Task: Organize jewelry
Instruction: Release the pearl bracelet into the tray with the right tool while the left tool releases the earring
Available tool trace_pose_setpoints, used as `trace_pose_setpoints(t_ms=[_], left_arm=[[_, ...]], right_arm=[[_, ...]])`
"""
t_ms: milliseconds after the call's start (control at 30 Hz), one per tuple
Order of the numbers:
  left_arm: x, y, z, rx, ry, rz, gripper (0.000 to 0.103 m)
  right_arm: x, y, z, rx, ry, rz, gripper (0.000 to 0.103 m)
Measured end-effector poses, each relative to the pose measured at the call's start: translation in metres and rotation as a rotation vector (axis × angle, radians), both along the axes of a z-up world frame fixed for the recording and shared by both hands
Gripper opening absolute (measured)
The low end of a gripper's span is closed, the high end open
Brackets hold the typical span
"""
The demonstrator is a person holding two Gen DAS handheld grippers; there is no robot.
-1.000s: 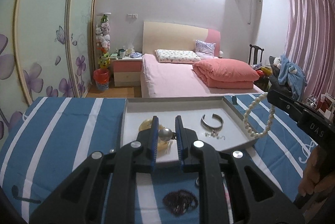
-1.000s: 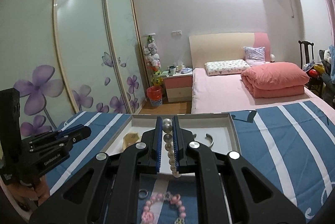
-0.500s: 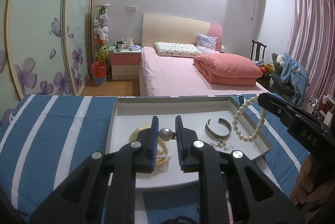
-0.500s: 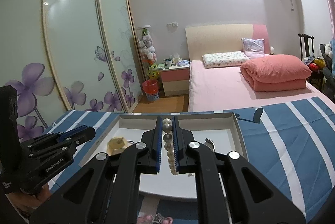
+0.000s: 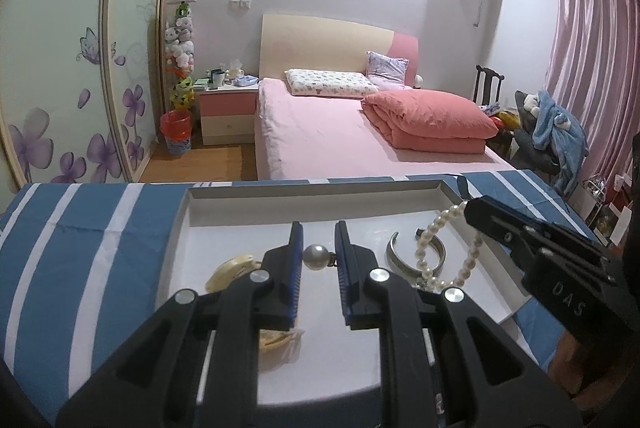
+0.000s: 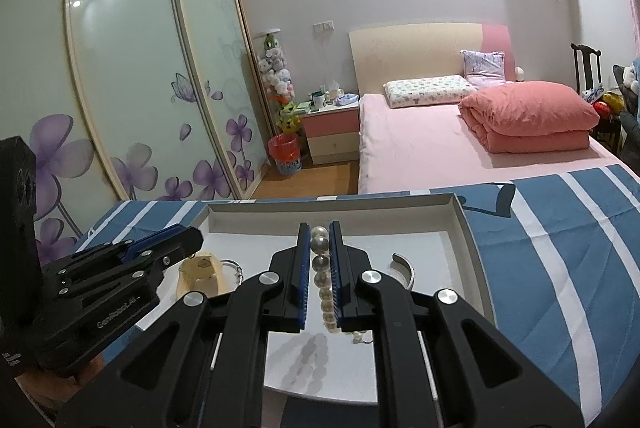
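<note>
Claws (image 5: 316, 260) now lower over tray (image 5: 240, 192).

A blue cloth with white stripes (image 5: 92, 244) covers the near surface. Beyond it stands a bed (image 5: 320, 132) under a pink sheet, with a patterned pillow (image 5: 328, 83) and a smaller lilac one (image 5: 386, 70) against the headboard, and a folded salmon quilt (image 5: 432, 120) on the right side. A pink-and-cream nightstand (image 5: 228, 116) sits left of the bed (mugs and small clutter on top), with a red-lined bin (image 5: 176, 130) beside it and a column of plush toys (image 5: 180, 56) above. Sliding wardrobe doors (image 6: 120, 68) carry purple flowers. Pink curtains (image 5: 592, 68) hang at right.
</note>
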State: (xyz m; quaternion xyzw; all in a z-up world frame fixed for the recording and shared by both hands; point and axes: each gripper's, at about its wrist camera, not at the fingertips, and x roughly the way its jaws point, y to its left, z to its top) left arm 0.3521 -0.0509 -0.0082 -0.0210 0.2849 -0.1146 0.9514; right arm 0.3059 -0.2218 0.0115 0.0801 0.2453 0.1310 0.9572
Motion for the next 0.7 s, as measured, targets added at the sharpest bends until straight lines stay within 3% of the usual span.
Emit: trace_pose_setpoints(t_ms=[167, 267, 700], left_arm=[[0.01, -0.003, -0.008, 0.003, 0.009, 0.009, 0.018], [0.016, -0.004, -0.013, -0.001, 0.018, 0.025, 0.027], [0.016, 0.018, -0.009, -0.022, 0.019, 0.07, 0.028]], right_arm=[[0.002, 0.0, -0.003, -0.011, 0.011, 0.008, 0.015], [0.002, -0.003, -0.005, -0.01, 0.014, -0.002, 0.02], [0.008, -0.006, -0.01, -0.008, 0.037, -0.013, 0.023]])
